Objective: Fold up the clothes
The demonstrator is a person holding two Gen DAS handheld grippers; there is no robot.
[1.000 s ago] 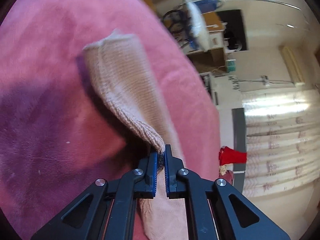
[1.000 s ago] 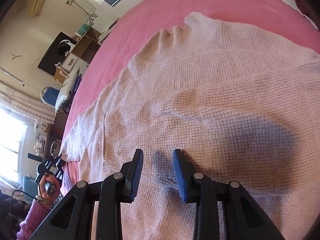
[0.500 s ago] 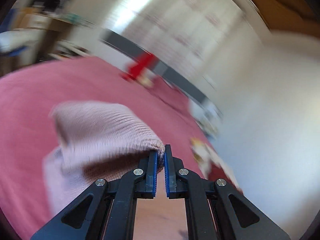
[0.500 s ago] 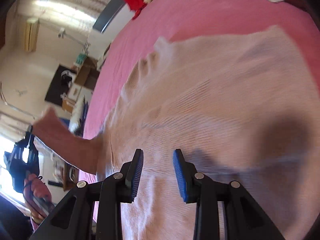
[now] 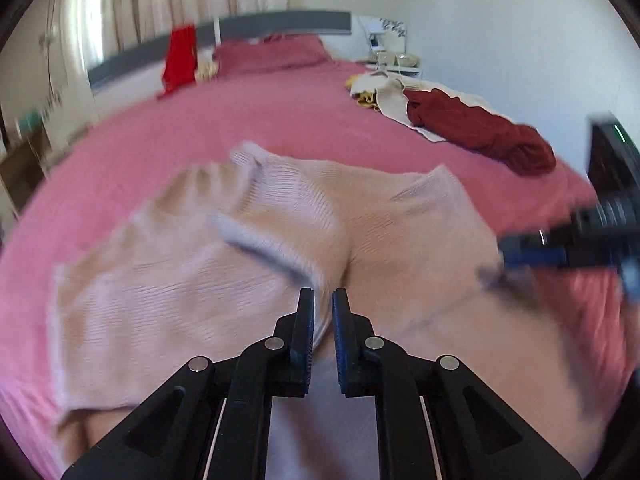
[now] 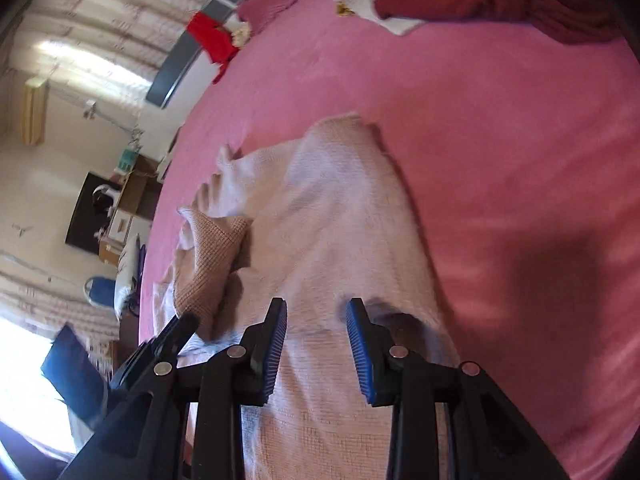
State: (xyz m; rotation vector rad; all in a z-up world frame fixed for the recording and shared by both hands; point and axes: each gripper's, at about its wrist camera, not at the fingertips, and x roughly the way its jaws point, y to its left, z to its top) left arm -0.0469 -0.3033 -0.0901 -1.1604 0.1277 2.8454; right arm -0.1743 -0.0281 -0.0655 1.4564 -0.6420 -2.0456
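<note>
So the pale pink sweater is lying flat in the middle of the bed, on the pink blanket, collar end pointing away toward the headboard. One sleeve is laid diagonally across the chest instead of sticking out to the side. Makes sense to me, you tuck the arms in first so the body can be folded into a neat rectangle after. The left claw is sitting right at the cuff end of that sleeve. Its jaws have just been opening a crack, and the cuff lies between them, but it looks loose rather than pinched, so my guess is it's letting the sleeve drop where it wants it. The right claw is spread with nothing between the pads, hovering low over the sweater's body near its outer edge. I reckon it's there to pin the fabric or smooth it so the whole thing doesn't slide around while the sleeve lands, though I can't tell if it's actually touching the knit. A dark red garment and some cream stuff are heaped at the far corner, well apart from the sweater, probably the waiting pile. The picture's pretty blurry in places, so take the fine details with salt.
</note>
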